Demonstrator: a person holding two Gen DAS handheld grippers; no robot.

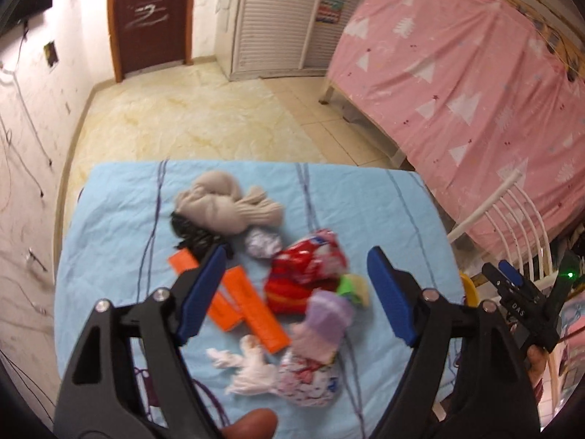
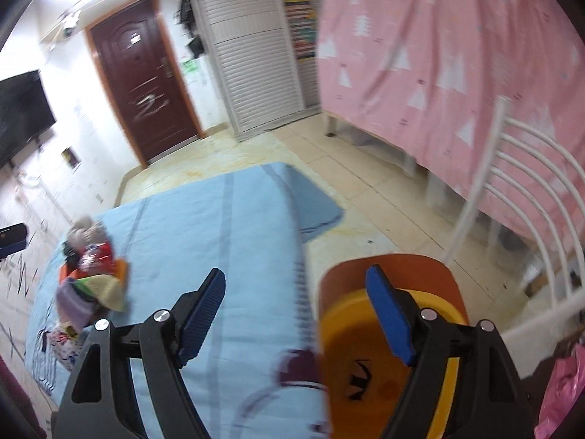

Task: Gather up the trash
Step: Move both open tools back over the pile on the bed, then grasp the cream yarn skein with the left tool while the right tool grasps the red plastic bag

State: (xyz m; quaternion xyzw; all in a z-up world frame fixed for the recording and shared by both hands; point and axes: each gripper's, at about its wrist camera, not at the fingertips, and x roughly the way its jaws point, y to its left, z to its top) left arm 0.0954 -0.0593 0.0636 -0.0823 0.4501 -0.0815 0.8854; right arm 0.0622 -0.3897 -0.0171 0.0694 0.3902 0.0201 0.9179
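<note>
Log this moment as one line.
left hand-held gripper: open over trash pile | right hand-held gripper: open, empty, near yellow bin | nothing grasped

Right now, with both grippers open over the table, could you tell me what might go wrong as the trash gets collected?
1. The left gripper hangs open over a tight pile; closing on the red wrapper may also snag the purple sock, probably not trash.
2. The orange bin sits on a chair beyond the table edge, so a loosely held piece could drop to the floor.
3. Both views are blurred, so aim may be off.
</note>
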